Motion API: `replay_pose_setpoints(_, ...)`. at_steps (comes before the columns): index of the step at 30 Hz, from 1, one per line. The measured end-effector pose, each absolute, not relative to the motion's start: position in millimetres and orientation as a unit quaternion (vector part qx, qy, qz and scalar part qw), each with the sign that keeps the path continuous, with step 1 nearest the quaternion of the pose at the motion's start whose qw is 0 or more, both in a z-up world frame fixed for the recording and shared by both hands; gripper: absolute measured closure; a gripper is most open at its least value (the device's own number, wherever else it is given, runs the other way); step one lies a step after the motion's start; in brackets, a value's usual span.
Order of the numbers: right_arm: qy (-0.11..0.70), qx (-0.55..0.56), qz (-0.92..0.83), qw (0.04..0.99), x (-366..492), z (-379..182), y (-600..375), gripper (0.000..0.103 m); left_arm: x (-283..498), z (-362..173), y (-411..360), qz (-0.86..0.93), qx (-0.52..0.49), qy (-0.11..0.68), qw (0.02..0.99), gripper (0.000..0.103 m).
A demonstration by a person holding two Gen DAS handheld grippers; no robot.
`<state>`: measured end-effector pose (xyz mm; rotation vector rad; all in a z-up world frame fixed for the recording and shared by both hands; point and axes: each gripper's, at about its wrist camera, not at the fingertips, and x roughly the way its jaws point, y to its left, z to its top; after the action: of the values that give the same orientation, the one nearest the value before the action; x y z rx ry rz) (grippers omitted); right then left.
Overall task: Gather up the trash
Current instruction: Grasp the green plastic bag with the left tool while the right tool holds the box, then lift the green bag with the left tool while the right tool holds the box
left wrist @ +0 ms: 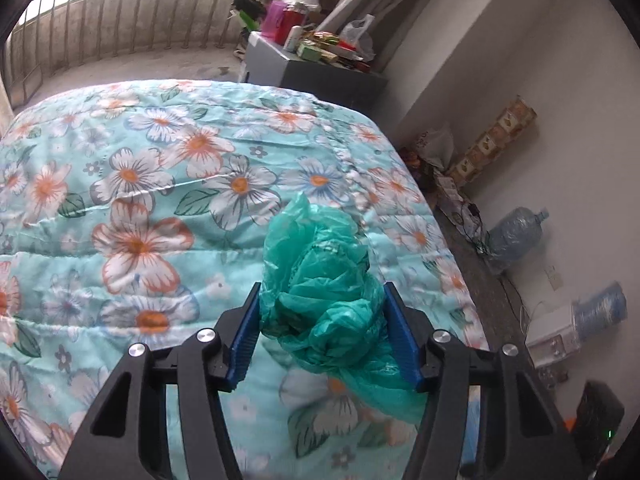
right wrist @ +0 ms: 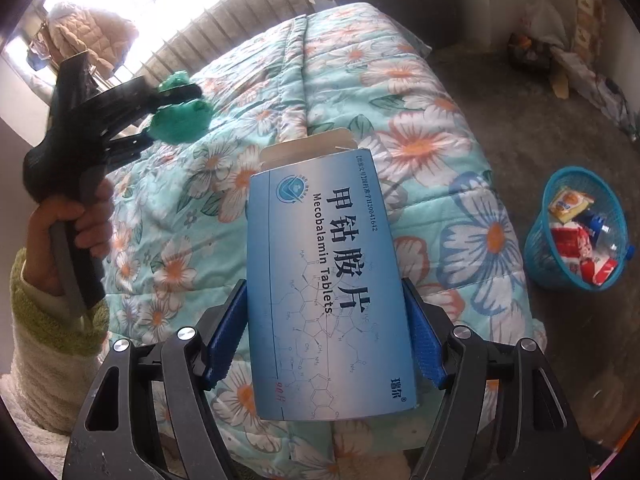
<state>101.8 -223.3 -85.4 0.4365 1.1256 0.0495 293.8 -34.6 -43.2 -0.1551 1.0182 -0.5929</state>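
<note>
A crumpled green plastic bag (left wrist: 316,248) sits between the blue pads of my left gripper (left wrist: 323,288), which is shut on it just above the flowered quilt (left wrist: 140,200). From the right wrist view, the same left gripper (right wrist: 174,114) appears at upper left, the green bag (right wrist: 188,118) bulging between its fingers, held by a person's hand (right wrist: 76,220). My right gripper (right wrist: 323,284) is shut on a blue medicine box (right wrist: 320,240) labelled Mecobalamin Tablets, its top flap open, held over the bed.
A blue mesh basket (right wrist: 536,256) with several wrappers and cartons stands on the floor right of the bed. Along the wall lie big water bottles (left wrist: 516,236), a white device (left wrist: 552,336) and cables. A cluttered grey cabinet (left wrist: 320,72) stands beyond the bed.
</note>
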Motion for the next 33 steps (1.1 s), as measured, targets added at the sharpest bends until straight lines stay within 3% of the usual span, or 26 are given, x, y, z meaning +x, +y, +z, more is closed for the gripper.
replay_pose_setpoints(11,0.528,0.204,0.018,0.824,99.6,-85.1,-221.4,0.034,191.0,-27.8,-7.3,-0.346,0.095,0.485,0.798,0.044)
replay_pose_setpoints(14,0.528,0.206,0.017,0.824,99.3,-85.2,-221.0,0.034,179.1,-43.7,-10.4,-0.331,0.111,0.489,0.8,0.034)
replay_pose_setpoints(16,0.529,0.206,0.016,0.823,99.3,-85.3,-220.9,0.034,174.7,-50.4,-11.7,-0.318,0.108,0.487,0.806,0.031)
replay_pose_setpoints(18,0.53,0.205,0.016,0.823,98.4,-85.1,-220.3,0.034,170.0,-48.4,-8.6,-0.316,0.093,0.471,0.818,0.019)
replay_pose_setpoints(21,0.53,0.206,0.016,0.822,97.5,-85.1,-220.4,0.034,169.5,-43.9,1.0,-0.321,0.056,0.455,0.829,0.008)
replay_pose_setpoints(33,0.531,0.204,0.016,0.822,96.9,-85.0,-220.0,0.033,203.4,-85.1,45.3,-0.294,-0.114,0.531,0.787,0.006)
